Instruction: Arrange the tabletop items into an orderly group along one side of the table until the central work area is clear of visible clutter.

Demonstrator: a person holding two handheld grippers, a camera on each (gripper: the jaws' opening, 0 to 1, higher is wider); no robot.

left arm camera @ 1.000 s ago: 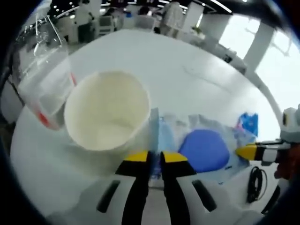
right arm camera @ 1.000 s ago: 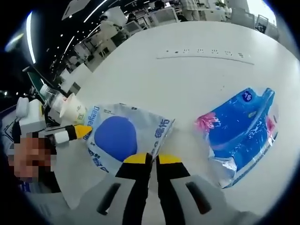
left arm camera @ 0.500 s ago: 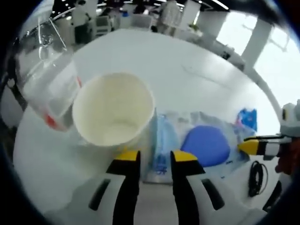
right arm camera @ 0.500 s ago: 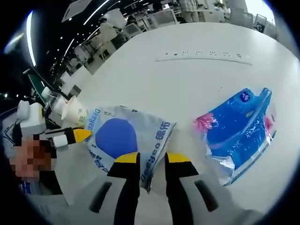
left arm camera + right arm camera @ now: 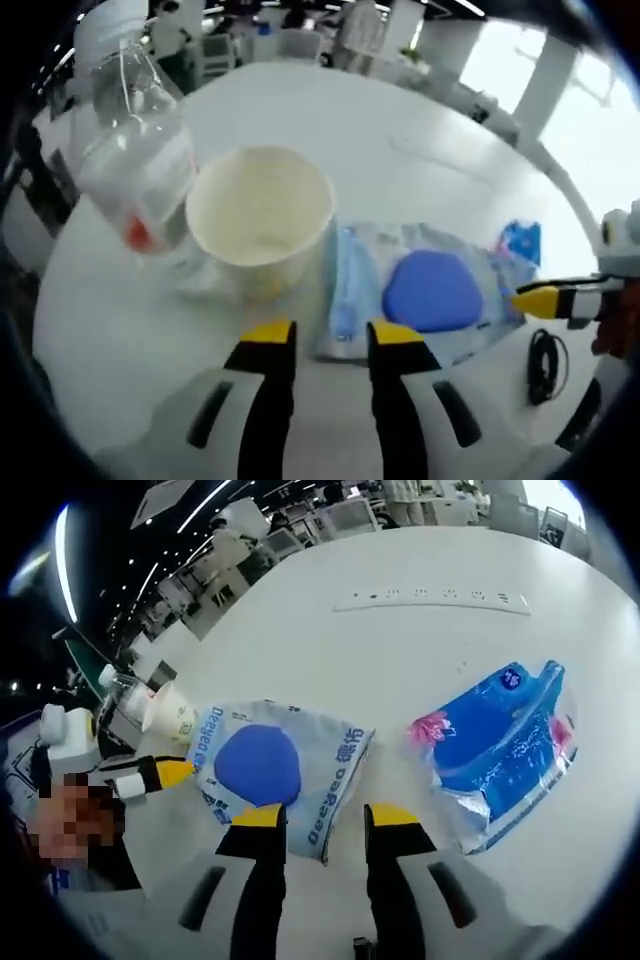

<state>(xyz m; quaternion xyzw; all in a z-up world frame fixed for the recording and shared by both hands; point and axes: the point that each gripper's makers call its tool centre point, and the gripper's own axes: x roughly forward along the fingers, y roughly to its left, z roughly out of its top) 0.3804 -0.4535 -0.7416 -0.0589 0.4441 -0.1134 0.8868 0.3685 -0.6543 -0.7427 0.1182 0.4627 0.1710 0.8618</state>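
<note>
While we hold both tools low over the white round table (image 5: 420,140), our left gripper (image 5: 332,335) has its jaws parted with nothing between them. In the left gripper view, going left to right: a clear plastic bottle with a red-marked label (image 5: 140,170) leans at ten o'clock, touching or just beside a cream paper cup (image 5: 260,215) at eleven. We judge both light and easily tipped; the cup's thin wall would crush, so a gentle pinch on the rim suits it.

Just right of the cup, at one o'clock, lies a soft translucent wipes pack with a blue oval flap (image 5: 430,295). It looks limp and slippery, so an edge seam is the best hold. A black cable (image 5: 545,380) lies at three o'clock.

In the right gripper view, the right gripper (image 5: 322,817) is likewise open and empty, the wipes pack's corner lying just ahead of its jaws. At two o'clock, well apart from the pack, rests a shiny blue plastic pouch with pink flowers (image 5: 500,750), crinkly and floppy; we would grip its near sealed edge.
</note>
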